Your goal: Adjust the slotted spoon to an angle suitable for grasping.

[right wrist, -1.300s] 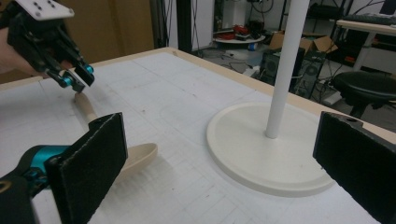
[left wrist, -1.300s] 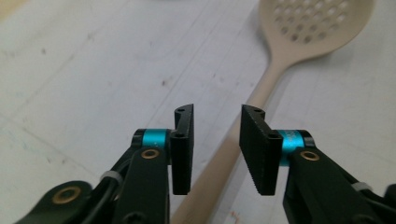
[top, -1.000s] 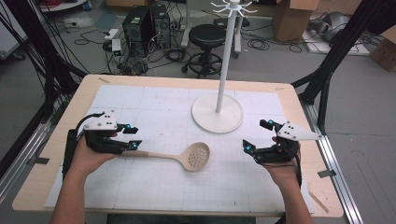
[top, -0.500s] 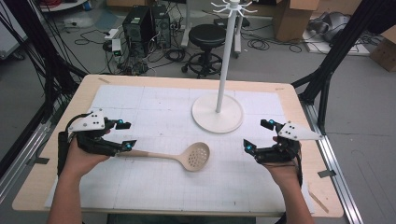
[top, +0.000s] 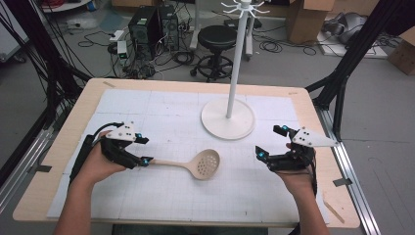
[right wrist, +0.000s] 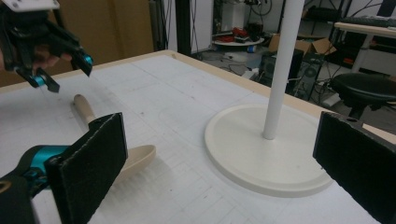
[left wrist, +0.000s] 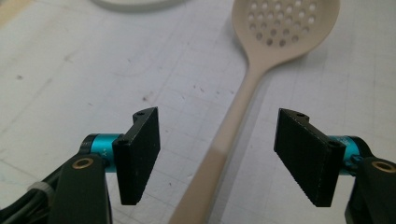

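Note:
A beige slotted spoon (top: 195, 165) lies flat on the white mat, bowl to the right and handle to the left. My left gripper (top: 145, 150) hovers over the handle's end. In the left gripper view (left wrist: 217, 156) the spoon's handle (left wrist: 233, 121) runs between the two black pads without touching either. Its jaws have just been opening and stand open. My right gripper (top: 270, 141) rests at the table's right side, open and holding nothing. From the right gripper view (right wrist: 222, 156) I see the spoon (right wrist: 135, 158) and, beyond it, the left gripper (right wrist: 65, 73).
A white hook stand (top: 227, 120) with a round base and tall pole stands at the back centre of the mat; its base (right wrist: 261, 158) lies just ahead of my right gripper. Beyond the wooden table edge (top: 195, 84) are a stool, computers and cables.
The left gripper's jaws have spread wider. The hand first drew back to the left, then came right and lower over the spoon's handle. Spoon and right gripper have stayed put.

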Motion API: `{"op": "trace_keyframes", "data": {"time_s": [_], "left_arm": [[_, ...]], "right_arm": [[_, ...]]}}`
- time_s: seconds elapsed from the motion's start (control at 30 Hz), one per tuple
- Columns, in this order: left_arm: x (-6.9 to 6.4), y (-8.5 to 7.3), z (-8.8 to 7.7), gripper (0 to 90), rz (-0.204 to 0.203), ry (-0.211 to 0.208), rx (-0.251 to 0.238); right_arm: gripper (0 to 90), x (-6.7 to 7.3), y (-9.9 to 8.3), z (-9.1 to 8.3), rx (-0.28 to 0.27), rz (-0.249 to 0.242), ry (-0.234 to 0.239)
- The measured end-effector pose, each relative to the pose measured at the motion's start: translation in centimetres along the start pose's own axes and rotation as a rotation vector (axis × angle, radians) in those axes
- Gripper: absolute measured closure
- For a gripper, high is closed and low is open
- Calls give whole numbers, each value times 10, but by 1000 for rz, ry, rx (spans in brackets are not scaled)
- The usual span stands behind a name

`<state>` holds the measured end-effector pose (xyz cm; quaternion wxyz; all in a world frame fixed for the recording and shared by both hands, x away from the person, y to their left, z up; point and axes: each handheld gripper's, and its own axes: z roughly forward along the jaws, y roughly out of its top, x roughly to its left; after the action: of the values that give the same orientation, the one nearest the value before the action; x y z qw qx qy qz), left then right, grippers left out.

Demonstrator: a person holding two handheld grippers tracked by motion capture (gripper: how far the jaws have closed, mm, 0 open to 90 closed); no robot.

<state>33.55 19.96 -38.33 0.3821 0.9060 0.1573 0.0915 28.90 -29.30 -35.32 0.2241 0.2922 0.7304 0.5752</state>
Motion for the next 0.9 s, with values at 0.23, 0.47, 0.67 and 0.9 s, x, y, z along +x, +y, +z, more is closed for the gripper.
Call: {"op": "trace_keyframes", "data": {"time_s": [0.23,0.47,0.67,0.9], "left_arm": [[1,-4,27,400,33,-43,156],[5,-9,46,562,29,-76,252],[2,-6,47,682,94,-85,236],[-3,2,59,741,117,-136,199]], "right_arm": [[18,0,1,-1,-10,-5,1],[18,0,2,-1,-10,-7,1],[18,0,2,-1,-11,-7,0],[17,1,3,0,-13,-13,2]]}}
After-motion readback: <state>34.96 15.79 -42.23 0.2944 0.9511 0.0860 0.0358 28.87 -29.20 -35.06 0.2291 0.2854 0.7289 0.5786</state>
